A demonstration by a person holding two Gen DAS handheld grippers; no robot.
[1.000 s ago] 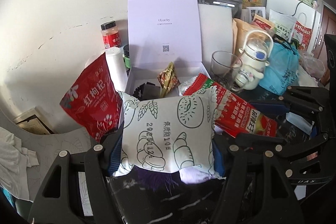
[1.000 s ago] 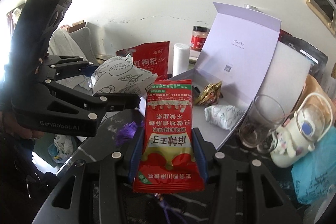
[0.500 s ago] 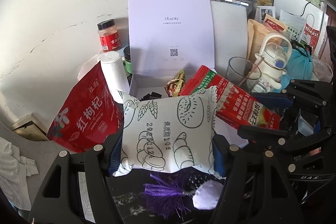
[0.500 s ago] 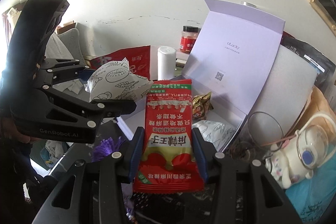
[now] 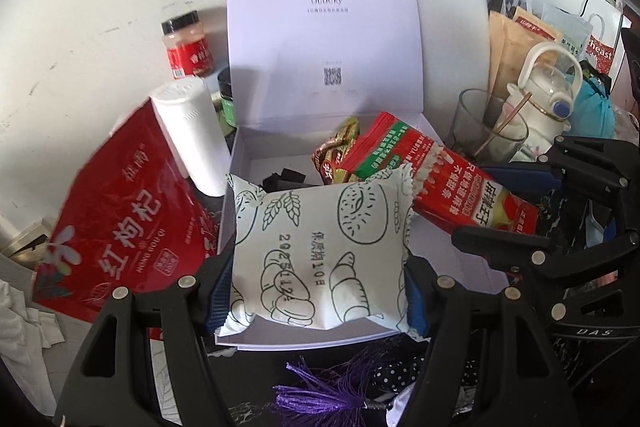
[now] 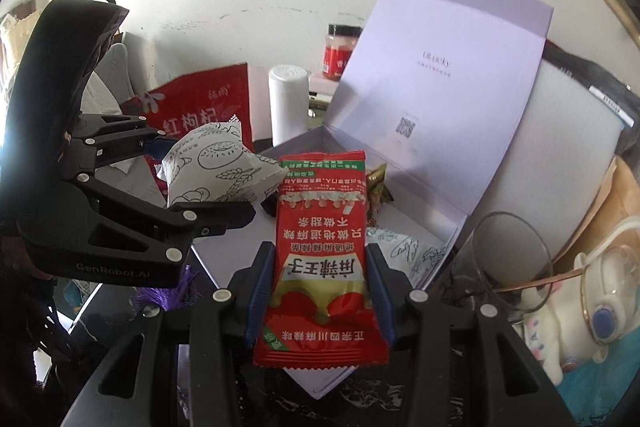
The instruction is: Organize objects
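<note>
Left wrist view: one white bread packet [image 5: 320, 251] clamped in left gripper [image 5: 318, 291], one red snack packet [image 5: 436, 183] clamped in right gripper [image 6: 320, 291], both over one open lavender box [image 5: 324, 67]. Beside: one red pouch [image 5: 120, 227], one white cylinder [image 5: 188, 135], one glass [image 5: 486, 127].

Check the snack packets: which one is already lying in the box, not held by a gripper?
The gold-wrapped snack at the back of the lavender box. The white bread packet and red spicy-strip packet are each clamped in a gripper.
</note>
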